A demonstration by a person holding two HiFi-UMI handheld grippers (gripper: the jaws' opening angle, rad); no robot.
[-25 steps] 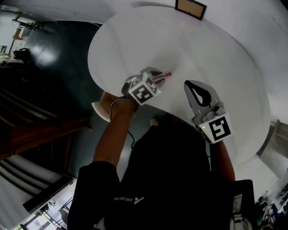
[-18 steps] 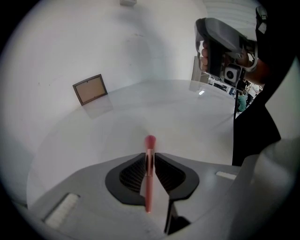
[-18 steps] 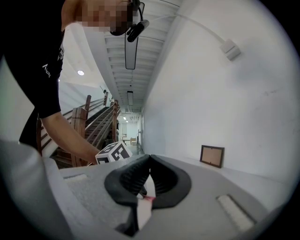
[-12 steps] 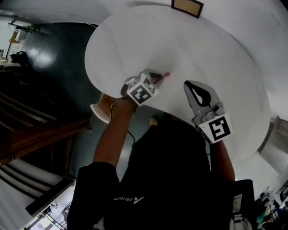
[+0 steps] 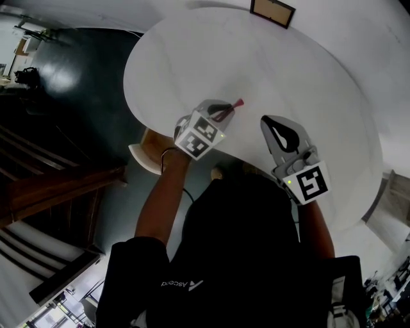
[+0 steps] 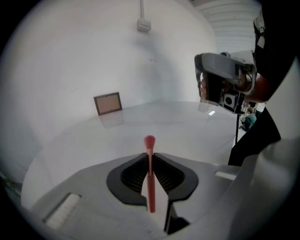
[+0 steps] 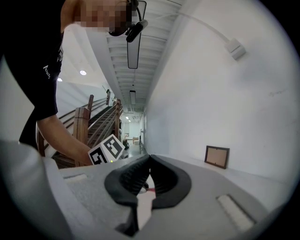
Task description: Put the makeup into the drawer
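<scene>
Head view: a person in a black top stands at a round white surface point(image 5: 192, 57), with a claw in each hand over the near edge.
Left claw point(image 5: 225, 112): closed on a makeup brush point(image 5: 236, 104), which it grips by the handle.
Makeup brush: red handle and pinkish bristle head. It is held in the left claw over the near part of the surface, with the bristle end sticking out past the tips toward the middle of the surface.
Left gripper view: the brush handle runs straight up the gap between the two dark pads point(image 6: 136, 173), which press on it from both sides. The bristle head stands clear beyond the tips, and the tail of the handle reaches back toward the camera.
Right claw point(image 5: 268, 122): closed and empty. In the right gripper view its tips meet with nothing between them.
Right claw, position: just beside the left claw, to its right, over the same edge of the surface and apart from the brush.
Marker cube point(image 7: 107, 150): the left claw's cube shows to the left in the right gripper view, beside the person's forearm.
Picture frame point(image 5: 271, 11): brown, standing at the far edge of the surface against the white wall, well apart from both claws.
Staircase point(image 7: 93, 122): wooden, off to the person's left, beyond the surface.
</scene>
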